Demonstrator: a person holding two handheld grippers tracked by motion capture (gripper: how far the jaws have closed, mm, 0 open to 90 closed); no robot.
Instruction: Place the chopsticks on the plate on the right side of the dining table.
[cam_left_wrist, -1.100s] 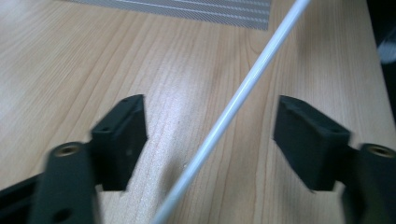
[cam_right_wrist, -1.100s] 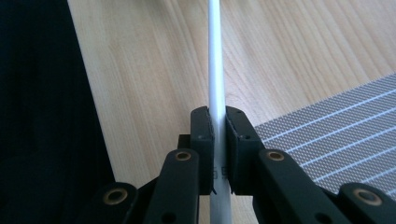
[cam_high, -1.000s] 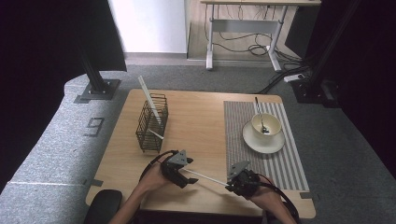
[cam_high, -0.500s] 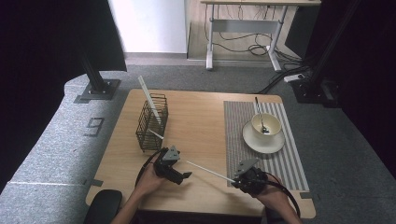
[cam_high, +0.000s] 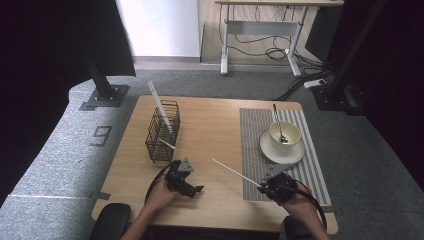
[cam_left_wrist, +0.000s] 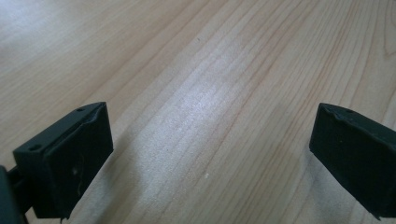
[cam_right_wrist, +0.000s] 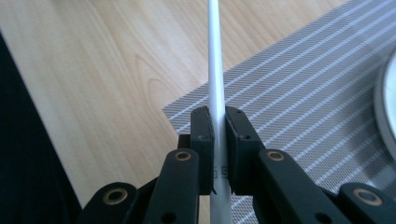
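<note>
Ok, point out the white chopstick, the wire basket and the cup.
white chopstick (cam_right_wrist: 216, 79): right gripper view, mid shaft above the tongs.
wire basket (cam_high: 161, 142): high view, front wall.
cup (cam_high: 291, 133): high view, right rim.

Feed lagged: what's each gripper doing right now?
Left gripper: open, empty, over bare table.
Right gripper: shut on white chopstick.

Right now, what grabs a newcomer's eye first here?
The long white stick clamped in the shut right gripper at the near edge of the striped mat, slanting up over the table. Next, the left gripper, jaws wide open over bare wood, and the wire basket at the left holding another white stick.
</note>
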